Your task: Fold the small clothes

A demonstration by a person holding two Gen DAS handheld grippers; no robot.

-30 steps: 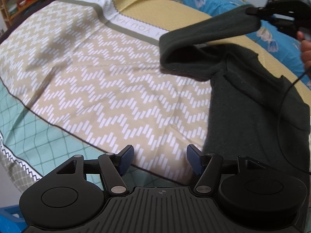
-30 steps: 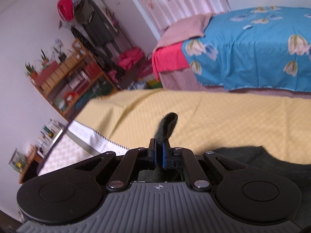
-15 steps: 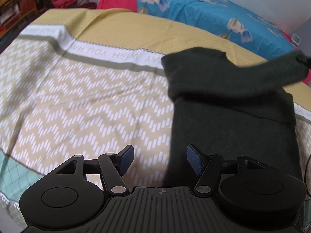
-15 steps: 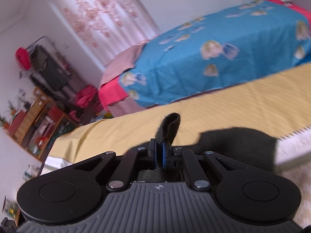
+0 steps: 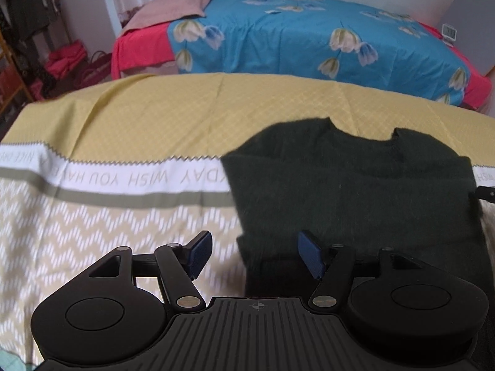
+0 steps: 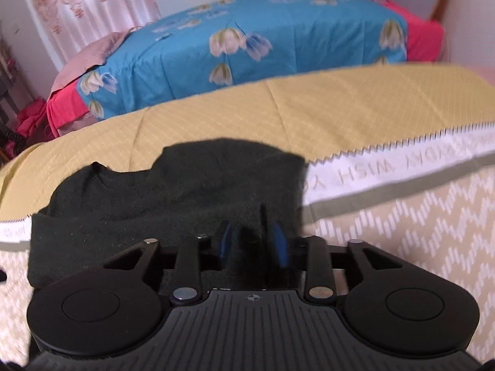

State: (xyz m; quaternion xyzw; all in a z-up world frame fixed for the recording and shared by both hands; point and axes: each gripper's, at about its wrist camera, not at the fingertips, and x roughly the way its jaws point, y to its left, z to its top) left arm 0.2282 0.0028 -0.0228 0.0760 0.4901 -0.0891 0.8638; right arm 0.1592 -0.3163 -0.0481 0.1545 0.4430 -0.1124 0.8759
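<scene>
Left wrist view, left to right: patterned cloth (image 5: 102,216) covers the surface, with a beige zigzag zone near, a white lettered band across the middle and a yellow zone far. Beyond it stands a bed with a blue floral cover (image 5: 294,43), pink blanket (image 5: 167,9) at its left end.

Left gripper (image 5: 253,255) hangs low over the cloth, jaws released and wide apart, nothing between the pads. Left pad over bare zigzag cloth; right pad over the near left part of the dark green sweater (image 5: 355,191). The sweater's left edge runs up between the two pads. No contact visible.

Sweater lies flat on the cloth, right of centre, neckline at the far side over the yellow zone, body crossing the white band. A folded layer lies across its upper part. At the far right edge of this view a small black part touches the sweater's right side; too little shows to say what it is.

Right wrist view: right gripper (image 6: 252,244) sits at the sweater's (image 6: 161,204) near right portion. Jaws partly parted, dark knit bunched up between the blue pads. Image blurred here; whether the pads press the fabric, cannot tell. Cloth (image 6: 402,216) continues bare to the right.
</scene>
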